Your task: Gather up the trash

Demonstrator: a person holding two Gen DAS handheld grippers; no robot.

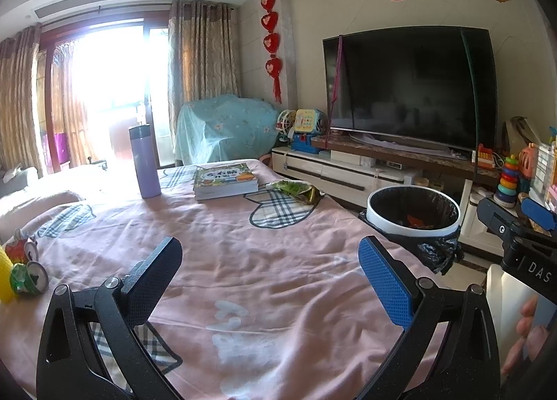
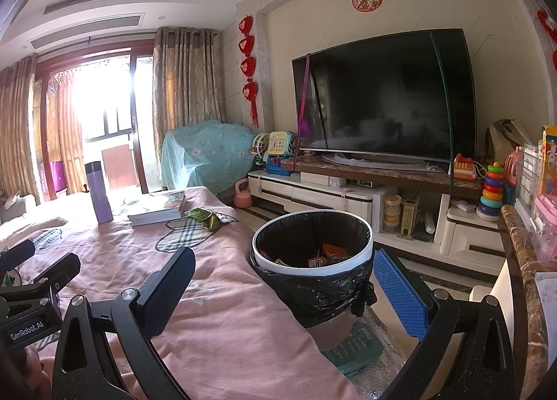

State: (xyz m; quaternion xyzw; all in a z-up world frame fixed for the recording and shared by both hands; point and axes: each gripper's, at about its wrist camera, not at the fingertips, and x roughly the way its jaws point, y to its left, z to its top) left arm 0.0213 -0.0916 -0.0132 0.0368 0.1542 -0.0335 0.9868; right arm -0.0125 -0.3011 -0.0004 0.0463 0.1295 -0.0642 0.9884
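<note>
Hovering low over the pink cloth [image 1: 264, 260] that covers the table, the left gripper [image 1: 271, 273] has its jaws spread wide with nothing between them. The right gripper [image 2: 284, 288] is likewise wide apart and empty, poised at the table's edge just in front of the trash bin [image 2: 311, 260]; its blue pad [image 2: 400, 295] sits beside the bin's black liner, though contact cannot be judged. In the left wrist view a hand [image 1: 529, 330] shows at the right border, behind the right tool's body.

At the near left of the cloth lie two crushed cans, a green can [image 1: 29, 280] and a red can [image 1: 21, 248] just behind it, next to a yellow object [image 1: 5, 278] cut off by the frame edge. The bin stands off the table's right side, white-rimmed, lined with a black bag, and already holds some red and orange scraps [image 2: 330, 253].

Farther along the table a green snack wrapper [image 1: 296, 189] rests near the right edge, just beside a stack of books [image 1: 225, 180]. A purple flask [image 1: 144, 161] stands upright to the left of the books.

Beyond the table sit a white TV cabinet [image 2: 313, 194] with toys, a large dark television [image 2: 383, 97], and a bright curtained window [image 1: 104, 86].
</note>
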